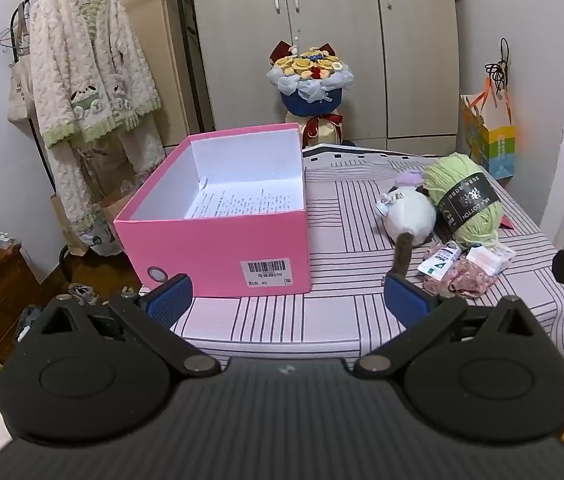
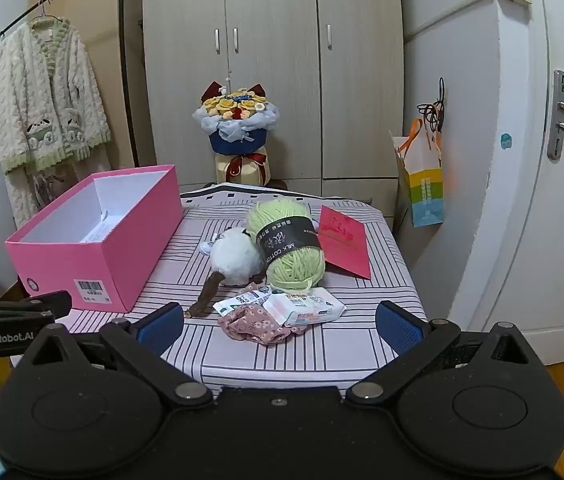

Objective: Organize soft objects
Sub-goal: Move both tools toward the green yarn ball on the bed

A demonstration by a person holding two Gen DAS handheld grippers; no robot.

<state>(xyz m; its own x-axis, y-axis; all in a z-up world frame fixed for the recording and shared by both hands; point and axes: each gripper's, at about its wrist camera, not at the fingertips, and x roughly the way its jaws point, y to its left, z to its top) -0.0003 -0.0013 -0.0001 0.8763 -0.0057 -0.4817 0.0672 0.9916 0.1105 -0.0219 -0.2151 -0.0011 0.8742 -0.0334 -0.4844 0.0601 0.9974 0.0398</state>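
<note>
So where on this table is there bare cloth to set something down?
Bare striped cloth runs along the near edge, and between the pink box and the plush toy. The right side is crowded: yarn, red card, tissue pack, floral cloth.

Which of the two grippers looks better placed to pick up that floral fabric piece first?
Probably the right hand-held gripper: its open jaws frame the floral fabric straight ahead. The left hand-held gripper, also open, faces the pink box, with the pile off to its right.
</note>
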